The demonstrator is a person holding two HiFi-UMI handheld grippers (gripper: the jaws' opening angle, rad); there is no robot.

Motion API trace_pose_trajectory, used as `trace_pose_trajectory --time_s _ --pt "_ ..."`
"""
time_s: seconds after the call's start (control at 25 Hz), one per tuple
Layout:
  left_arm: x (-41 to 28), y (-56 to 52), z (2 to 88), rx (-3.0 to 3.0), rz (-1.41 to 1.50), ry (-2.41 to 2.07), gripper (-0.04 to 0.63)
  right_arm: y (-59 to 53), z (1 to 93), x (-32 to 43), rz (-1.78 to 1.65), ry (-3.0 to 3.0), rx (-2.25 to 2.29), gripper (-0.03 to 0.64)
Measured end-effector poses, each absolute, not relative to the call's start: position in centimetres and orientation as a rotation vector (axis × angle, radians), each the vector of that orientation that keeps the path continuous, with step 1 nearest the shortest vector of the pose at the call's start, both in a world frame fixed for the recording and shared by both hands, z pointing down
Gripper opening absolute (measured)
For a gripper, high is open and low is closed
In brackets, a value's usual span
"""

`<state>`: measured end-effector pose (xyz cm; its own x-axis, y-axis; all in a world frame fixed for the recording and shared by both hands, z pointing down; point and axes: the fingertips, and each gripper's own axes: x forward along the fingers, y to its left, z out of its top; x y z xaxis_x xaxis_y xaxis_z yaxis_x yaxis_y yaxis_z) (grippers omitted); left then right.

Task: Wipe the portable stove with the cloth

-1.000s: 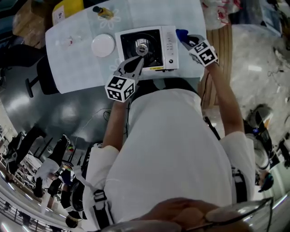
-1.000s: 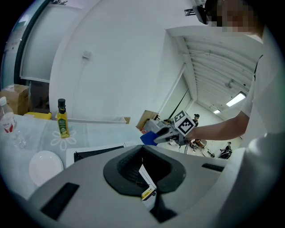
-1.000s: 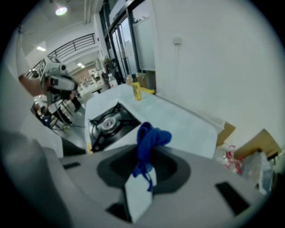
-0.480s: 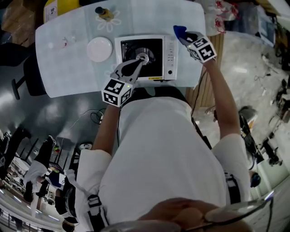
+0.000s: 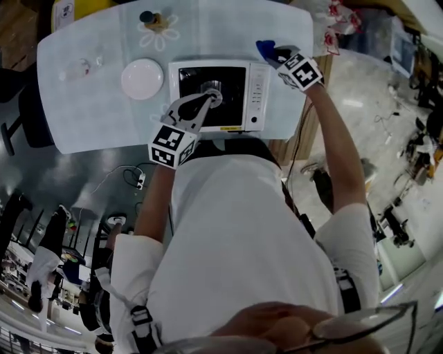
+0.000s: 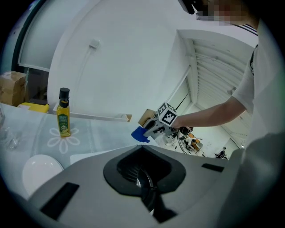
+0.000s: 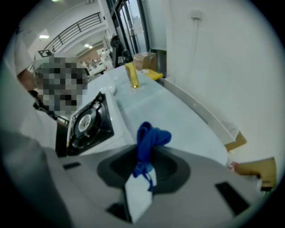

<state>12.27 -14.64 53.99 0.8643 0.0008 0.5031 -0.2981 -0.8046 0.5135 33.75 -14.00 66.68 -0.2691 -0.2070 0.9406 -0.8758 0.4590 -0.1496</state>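
Head view, stove: white stove [image 5: 257, 97] on table [image 5: 90, 110]; plate [image 5: 142, 78] at its 9 o'clock, bottle [image 5: 150, 19] at 11 o'clock.
Head view, left gripper [image 5: 210, 97]: tips over the stove's middle.
Head view, right gripper [image 5: 275, 53]: just off the stove's 1 o'clock corner, blue cloth [image 5: 264, 48] at its tip.
Left gripper view, jaws: pressed together, nothing between.
Right gripper view, jaws: pinching the cloth, which is bunched above them; stove at 10 o'clock.
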Motion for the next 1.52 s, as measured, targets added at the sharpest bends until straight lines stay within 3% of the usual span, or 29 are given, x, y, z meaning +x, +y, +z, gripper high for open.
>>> trace_pose_trajectory --time_s 0.92,1.52 --pt "10.2 -17.8 55.9 2.341 0.598 -0.288 0.032 -14.3 71.5 31.2 1.498 -1.633 0.729 0.104" --pt "7.2 -19.2 56.1 2.324 0.548 -0.333 0.032 -17.1 70.6 26.7 1.555 -1.644 0.665 0.103"
